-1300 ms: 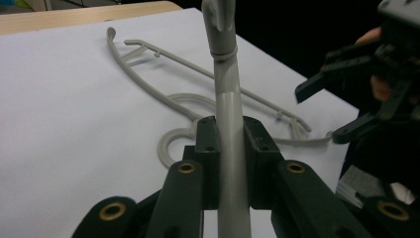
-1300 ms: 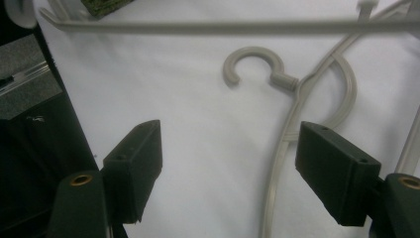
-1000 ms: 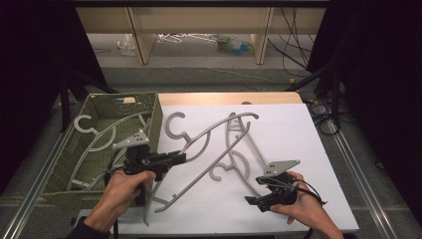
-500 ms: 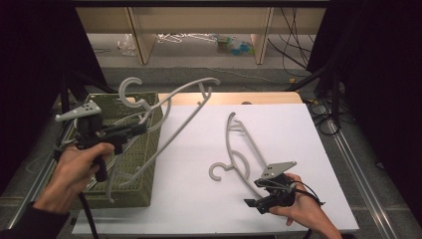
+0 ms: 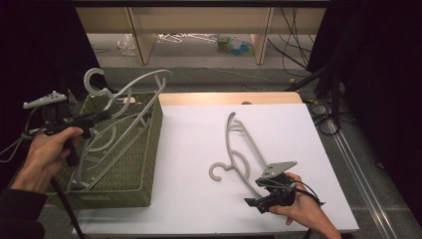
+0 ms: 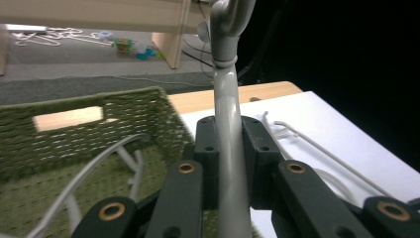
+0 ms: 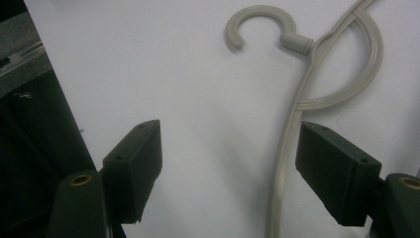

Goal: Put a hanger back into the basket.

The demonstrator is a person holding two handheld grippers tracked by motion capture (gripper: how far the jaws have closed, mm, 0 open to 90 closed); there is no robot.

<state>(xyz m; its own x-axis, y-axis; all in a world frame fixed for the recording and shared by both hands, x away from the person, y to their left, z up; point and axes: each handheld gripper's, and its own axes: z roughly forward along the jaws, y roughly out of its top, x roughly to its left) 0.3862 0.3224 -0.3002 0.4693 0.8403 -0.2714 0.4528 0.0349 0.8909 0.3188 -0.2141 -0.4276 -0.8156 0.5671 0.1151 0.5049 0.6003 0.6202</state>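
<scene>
We have the left hand-held gripper [image 5: 102, 115] pinching a grey hanger [image 5: 130, 89] by its neck, just under the hook, and we hold it tilted over the green woven basket [image 5: 149, 149] at the left of the bench [image 5: 189, 199]. Another hanger [image 5: 107, 149] lies inside the basket. We judge the step in hand to be the drop-off: next we lower the hanger past the rim and let the jaws part. The basket's near wall and the hanger's long arm (it overhangs the rim) leave little margin. Our right hand-held gripper [image 7: 228, 163] sits low on the white bench top with jaws spread wide, gripping nothing; the last hanger [image 7: 297, 99] lies flat with its shaft between them. Open bench surrounds it.
</scene>
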